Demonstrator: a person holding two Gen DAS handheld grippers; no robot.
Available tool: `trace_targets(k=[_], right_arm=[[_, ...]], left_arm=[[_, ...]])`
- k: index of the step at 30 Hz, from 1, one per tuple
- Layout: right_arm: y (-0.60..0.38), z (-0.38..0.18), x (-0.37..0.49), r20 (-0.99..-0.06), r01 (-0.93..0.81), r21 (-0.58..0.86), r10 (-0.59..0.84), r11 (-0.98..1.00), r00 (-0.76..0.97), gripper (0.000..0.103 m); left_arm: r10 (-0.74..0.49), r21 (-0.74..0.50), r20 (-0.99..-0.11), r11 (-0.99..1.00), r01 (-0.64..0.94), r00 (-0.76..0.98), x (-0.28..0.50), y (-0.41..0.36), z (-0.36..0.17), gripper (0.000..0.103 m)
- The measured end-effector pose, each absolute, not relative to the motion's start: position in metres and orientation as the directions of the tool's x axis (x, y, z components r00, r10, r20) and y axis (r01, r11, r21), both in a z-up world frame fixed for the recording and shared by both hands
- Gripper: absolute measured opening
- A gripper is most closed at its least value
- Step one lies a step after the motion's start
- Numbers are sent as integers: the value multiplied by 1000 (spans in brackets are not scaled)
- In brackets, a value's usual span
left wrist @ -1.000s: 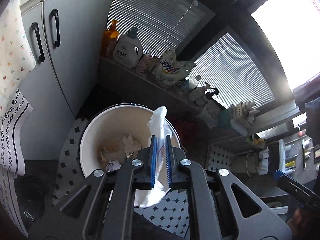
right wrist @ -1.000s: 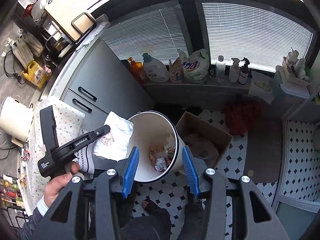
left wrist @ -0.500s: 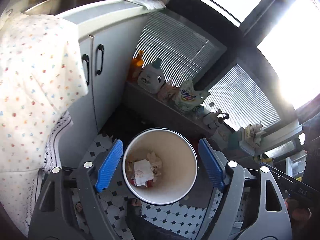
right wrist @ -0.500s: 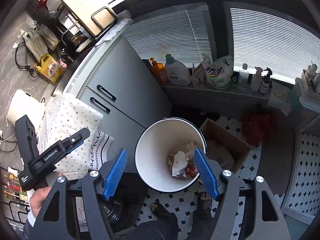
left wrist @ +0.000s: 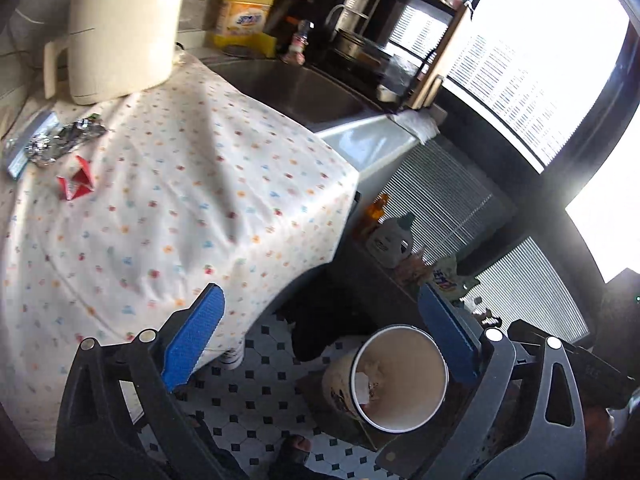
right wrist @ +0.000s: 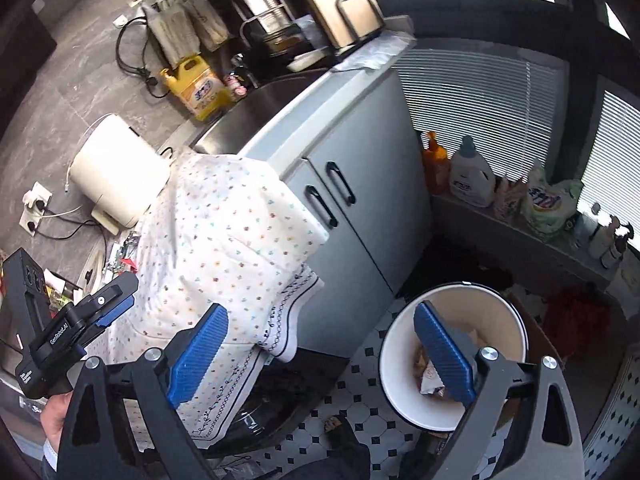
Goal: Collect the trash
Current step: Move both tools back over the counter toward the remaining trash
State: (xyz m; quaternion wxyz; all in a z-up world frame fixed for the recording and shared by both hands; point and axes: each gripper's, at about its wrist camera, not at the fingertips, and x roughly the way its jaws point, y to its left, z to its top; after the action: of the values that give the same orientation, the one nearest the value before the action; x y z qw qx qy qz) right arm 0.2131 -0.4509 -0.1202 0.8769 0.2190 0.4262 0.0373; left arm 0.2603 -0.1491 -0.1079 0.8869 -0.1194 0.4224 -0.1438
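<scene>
Inside bin, trash half hidden behind right fingers

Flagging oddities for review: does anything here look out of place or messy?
Yes. Crumpled foil and a red wrapper lie loose on the dotted cloth over the counter, not yet in the white bin on the floor.

Daylight pours through my windows, blown out to pure white at upper right in the left view; blinds soften it in the right view. Spotted cloth is brightly lit, with a soft diagonal shadow across it. Floor and lower corners are dim. Strong fisheye bending, dark vignette at edges. Slight motion blur, edges soft.
</scene>
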Motion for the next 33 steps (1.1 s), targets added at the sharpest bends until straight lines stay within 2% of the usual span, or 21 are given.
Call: trace_targets(k=[8,14,22,33], right_arm=[[-363,-96,256,-702,-42,412,346,910,623,95],[-295,-93,279,-717,-138,397,400,907,571,95],[-217,-91,297,-714,-231,384,446,894,539,95],[-137,-95,323,-738,-275,334,432,901,519,95]], left_arm=[[-217,-316,-685,949,-15,695,247,-46,-83,97],[-128,-324,-665,937,-130,736,234,26,-80,97],[-52,-347,-658,906,-241,751,224,106,-87,97],[-9,-397,-654,855,-334,756,229,196,-112,97]])
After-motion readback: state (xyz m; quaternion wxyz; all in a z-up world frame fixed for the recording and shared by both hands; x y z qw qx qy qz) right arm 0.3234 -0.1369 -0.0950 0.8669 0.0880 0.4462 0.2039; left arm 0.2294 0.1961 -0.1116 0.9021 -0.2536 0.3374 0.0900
